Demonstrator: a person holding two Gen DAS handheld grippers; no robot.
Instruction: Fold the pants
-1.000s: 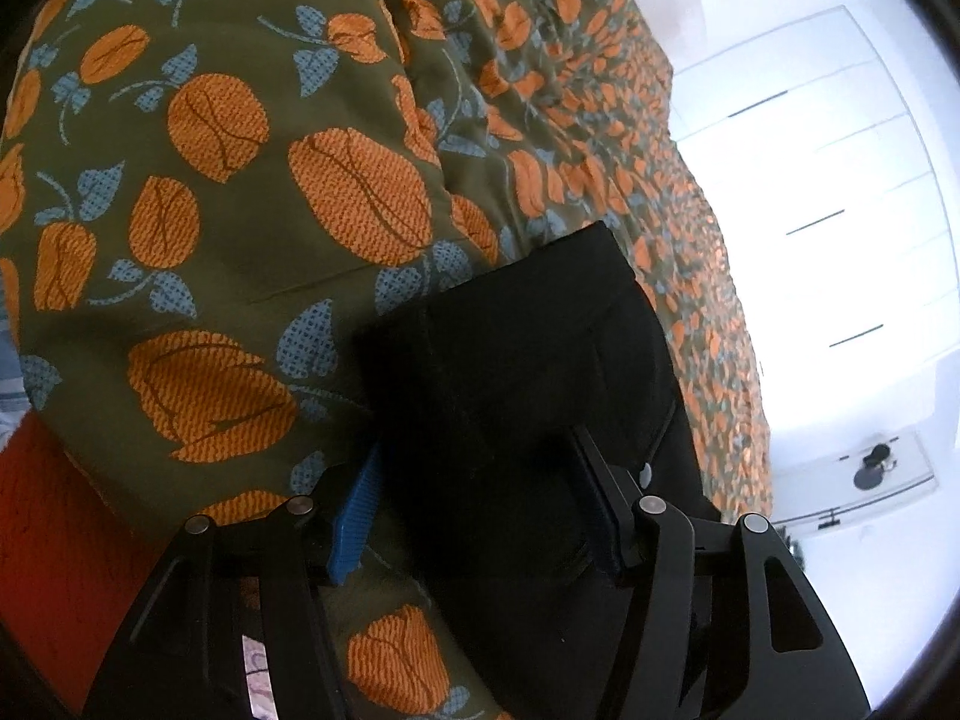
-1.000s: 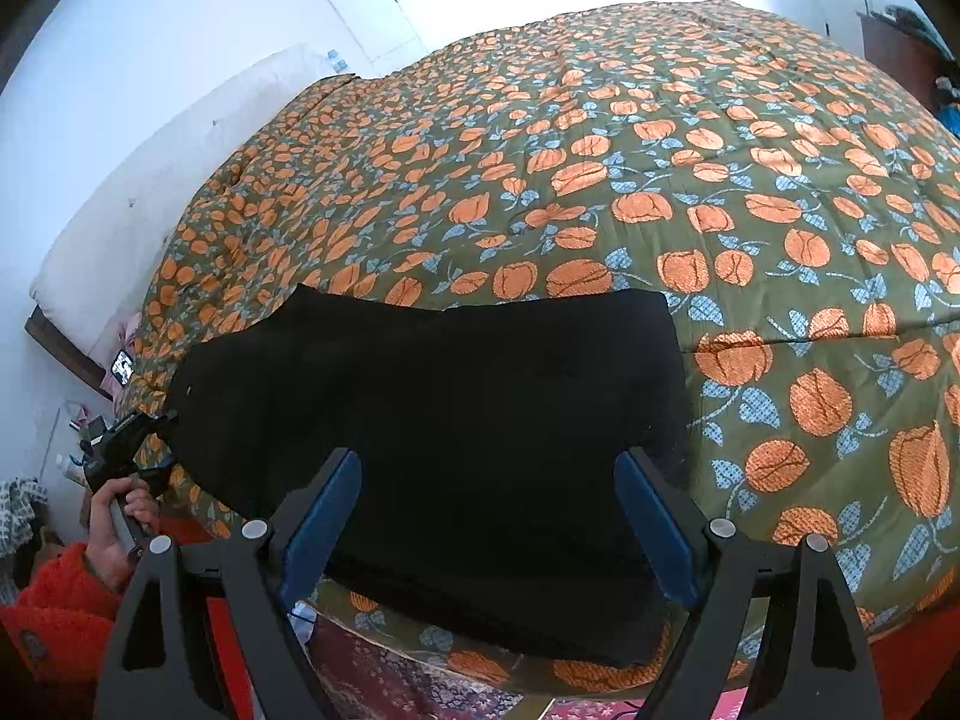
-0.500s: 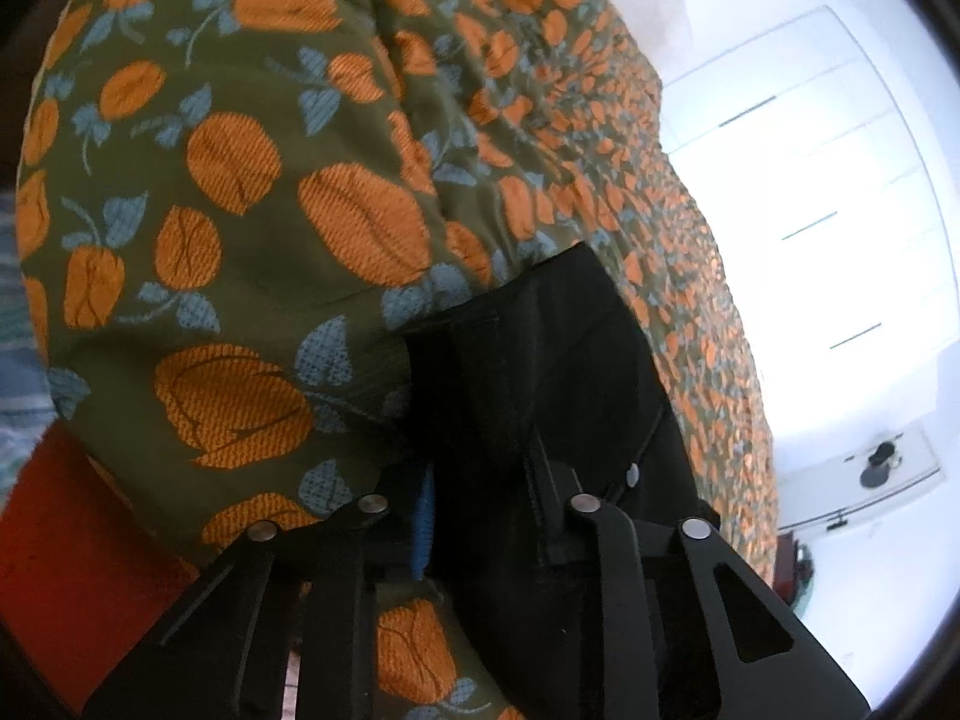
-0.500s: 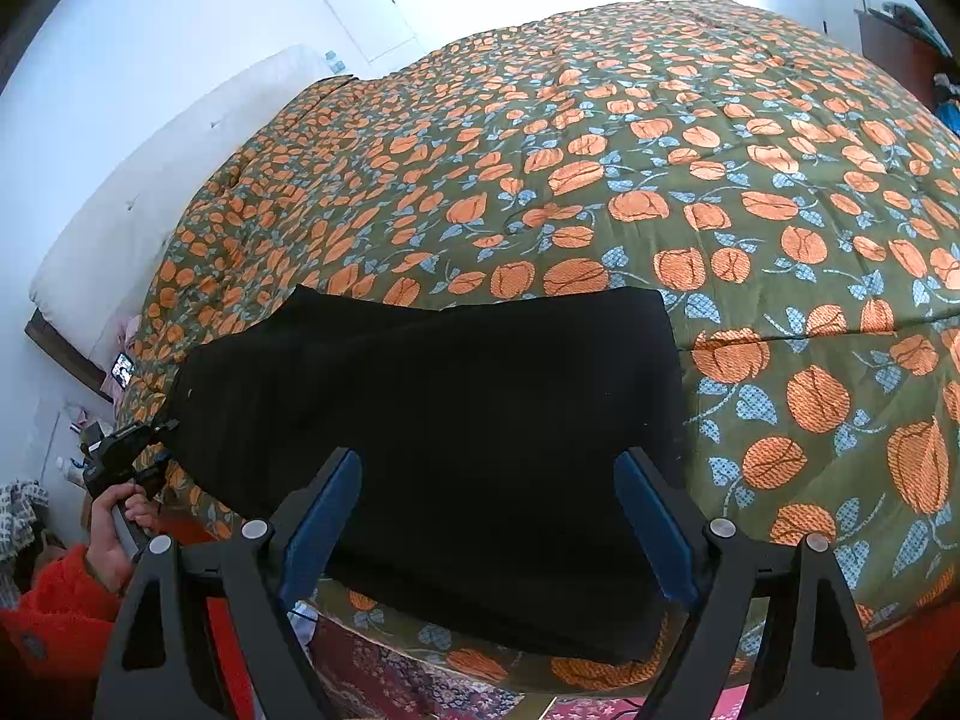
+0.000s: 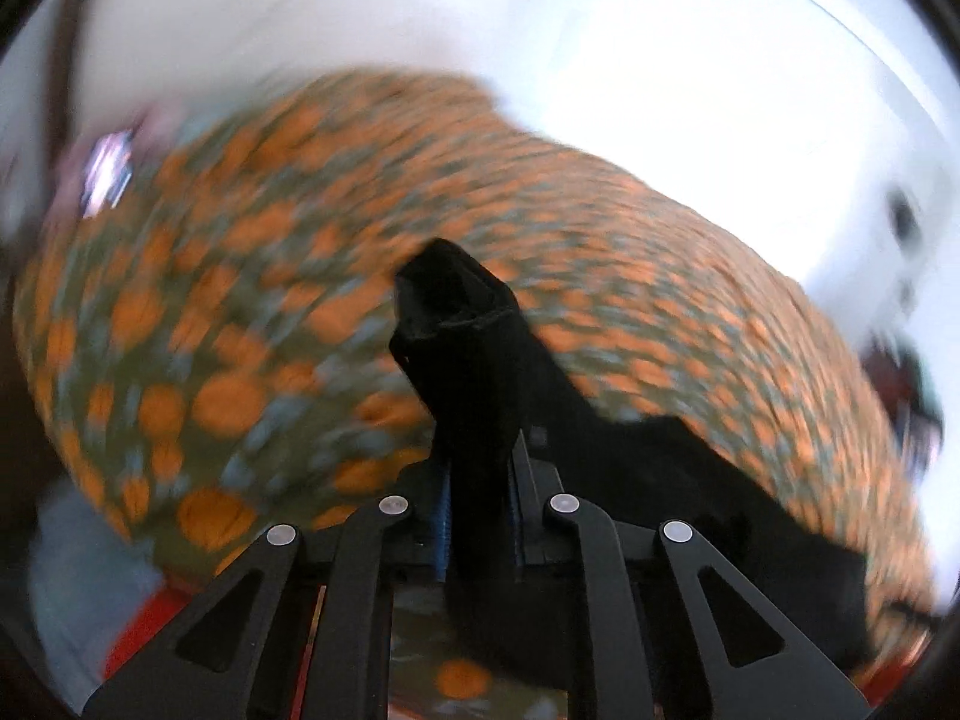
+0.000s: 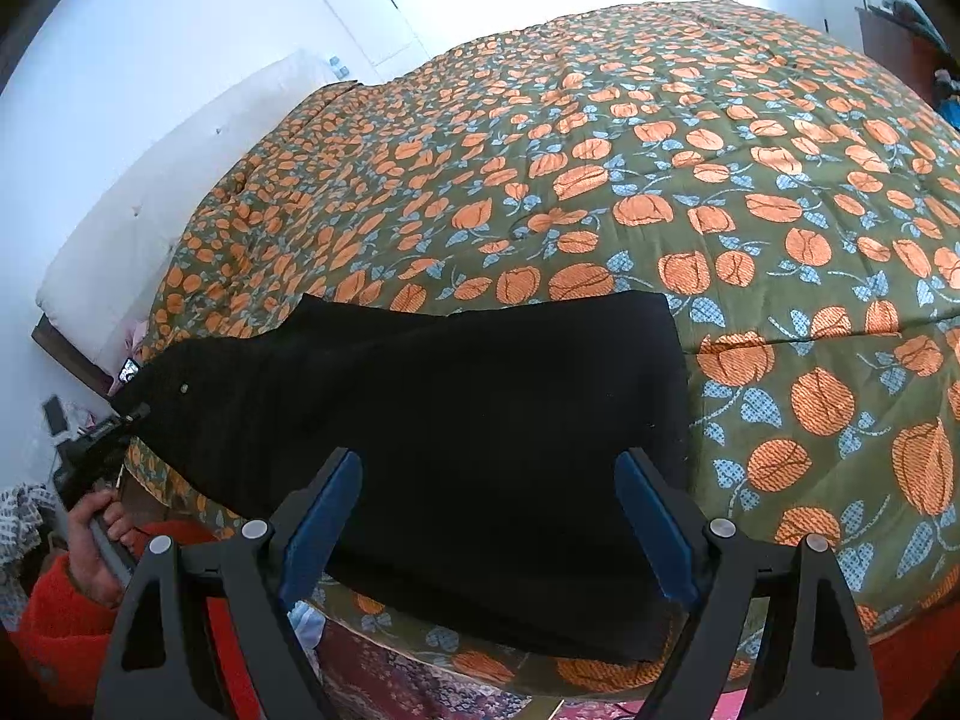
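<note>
No writing can be read anywhere. The black pants (image 6: 456, 420) lie flat on the bed (image 6: 660, 180), along its near edge, with their long side running left to right. Their right end is cut straight, and their left end reaches the bed's left edge. There the left gripper (image 5: 478, 516) has just been closing and now pinches a bunch of the cloth, which sticks up between its fingers (image 5: 441, 516). A hand (image 6: 90, 546) in an orange sleeve holds it. The right gripper (image 6: 489, 516) hangs over the pants' near edge, its blue fingers (image 6: 321, 510) wide apart and holding nothing
</note>
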